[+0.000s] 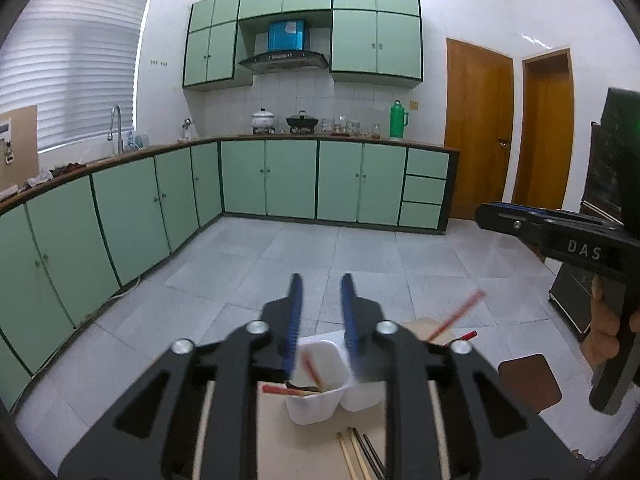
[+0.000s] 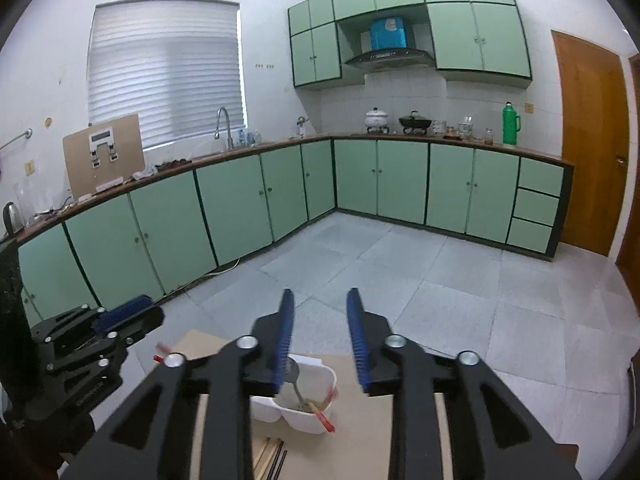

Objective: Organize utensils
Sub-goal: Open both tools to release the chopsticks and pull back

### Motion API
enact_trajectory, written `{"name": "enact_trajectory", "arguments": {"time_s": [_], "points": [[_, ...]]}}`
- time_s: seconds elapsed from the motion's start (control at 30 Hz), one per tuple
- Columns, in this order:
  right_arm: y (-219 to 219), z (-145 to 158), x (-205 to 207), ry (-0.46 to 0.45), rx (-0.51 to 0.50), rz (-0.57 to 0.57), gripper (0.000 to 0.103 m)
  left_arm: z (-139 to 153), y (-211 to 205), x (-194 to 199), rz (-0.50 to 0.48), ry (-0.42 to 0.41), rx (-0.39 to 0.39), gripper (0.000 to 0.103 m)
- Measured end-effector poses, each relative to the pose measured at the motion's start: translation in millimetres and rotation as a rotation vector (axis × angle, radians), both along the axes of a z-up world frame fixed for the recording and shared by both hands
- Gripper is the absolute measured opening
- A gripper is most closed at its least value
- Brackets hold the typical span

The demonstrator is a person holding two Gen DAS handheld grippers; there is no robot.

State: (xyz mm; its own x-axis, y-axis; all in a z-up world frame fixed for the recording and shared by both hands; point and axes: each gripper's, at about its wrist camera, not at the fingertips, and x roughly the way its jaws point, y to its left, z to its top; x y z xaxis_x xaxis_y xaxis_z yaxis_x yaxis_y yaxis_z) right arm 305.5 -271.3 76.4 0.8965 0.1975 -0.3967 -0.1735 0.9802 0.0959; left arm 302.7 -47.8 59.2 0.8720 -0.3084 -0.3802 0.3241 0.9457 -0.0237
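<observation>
Above the white holder (image 1: 316,384), both grippers (image 1: 322,280) (image 2: 320,294) level, fingers apart.

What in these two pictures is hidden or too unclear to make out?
- Chopsticks on the table: cut off by the bottom edge in the left wrist view, so their count is unclear.
- White holder: its near side is hidden by the right hand-held gripper in the right wrist view.
- Red utensils in the holder: motion-blurred in the left wrist view, between the left hand-held gripper fingers.
- Jars on the far counter: too small to identify.
</observation>
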Motion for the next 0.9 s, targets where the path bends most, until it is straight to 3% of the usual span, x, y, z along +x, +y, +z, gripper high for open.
{"name": "enact_trajectory", "arguments": {"time_s": [0.1,0.27,0.47,0.6,0.77,0.9], "points": [[-11.4,2.3,-20.8,-0.019,0.014,-0.014,0.037,5.3,6.0,-19.6,0.006,-0.031,0.008,0.028],[-21.7,-13.1,-66.3,-0.032,0.018,-0.042,0.058,0.2,17.5,-66.9,0.022,-0.067,0.025,0.043],[-16.5,-64.4,-121.7,0.000,0.029,-0.070,0.080,-50.9,32.3,-110.2,0.027,0.037,0.016,0.059],[-7.2,-112.8,-148.3,0.080,0.050,-0.078,0.086,-98.3,39.1,-126.6,0.044,0.124,0.048,0.068],[9.7,-167.1,-162.3,0.196,0.056,-0.074,0.086,-153.1,49.3,-134.1,0.063,0.248,0.079,0.068],[25.9,-201.6,-168.1,0.255,0.019,-0.073,0.086,-175.8,53.7,-137.5,0.079,0.294,0.113,0.068]]}}
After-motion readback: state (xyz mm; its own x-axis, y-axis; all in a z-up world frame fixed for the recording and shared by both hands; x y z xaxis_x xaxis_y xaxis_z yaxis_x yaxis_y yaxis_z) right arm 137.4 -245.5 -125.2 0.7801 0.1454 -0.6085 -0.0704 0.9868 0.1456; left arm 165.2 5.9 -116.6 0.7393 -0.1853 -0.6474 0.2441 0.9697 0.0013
